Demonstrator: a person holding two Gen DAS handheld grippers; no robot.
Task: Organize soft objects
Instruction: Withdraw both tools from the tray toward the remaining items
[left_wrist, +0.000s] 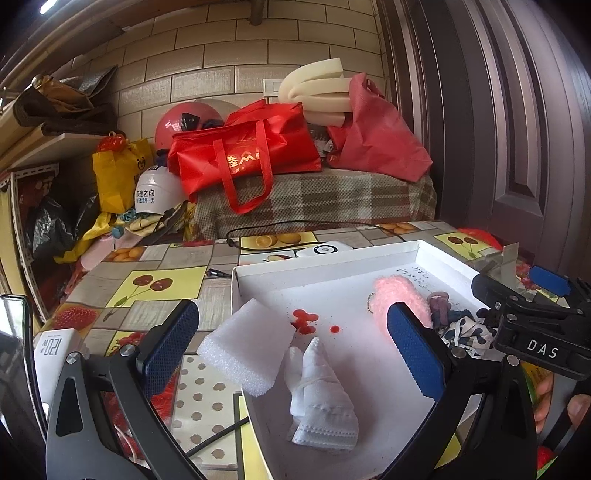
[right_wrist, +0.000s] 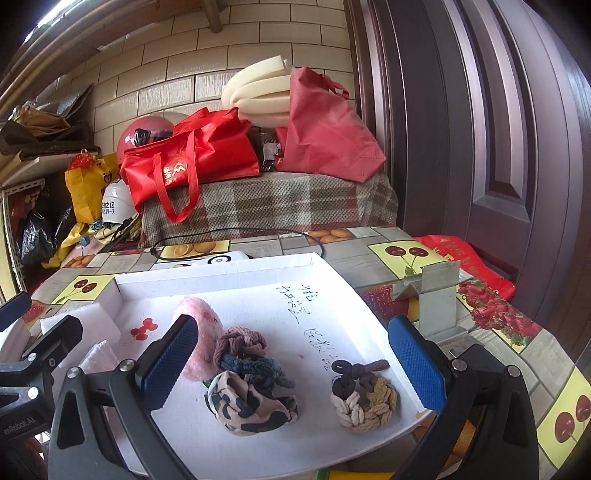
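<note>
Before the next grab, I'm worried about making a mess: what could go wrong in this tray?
The foam block straddles the white tray wall, tilted; a nudge from the open left gripper could tip it out. The leopard scrunchie, dark braided ties and pink fluffy piece lie bunched, so the open right gripper may snag several.

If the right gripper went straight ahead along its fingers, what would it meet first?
Probably the white tray. The right gripper is open and empty, tilted slightly down, with bare tray floor ahead between the leopard scrunchie and the braided hair tie. Depth is uncertain.
</note>
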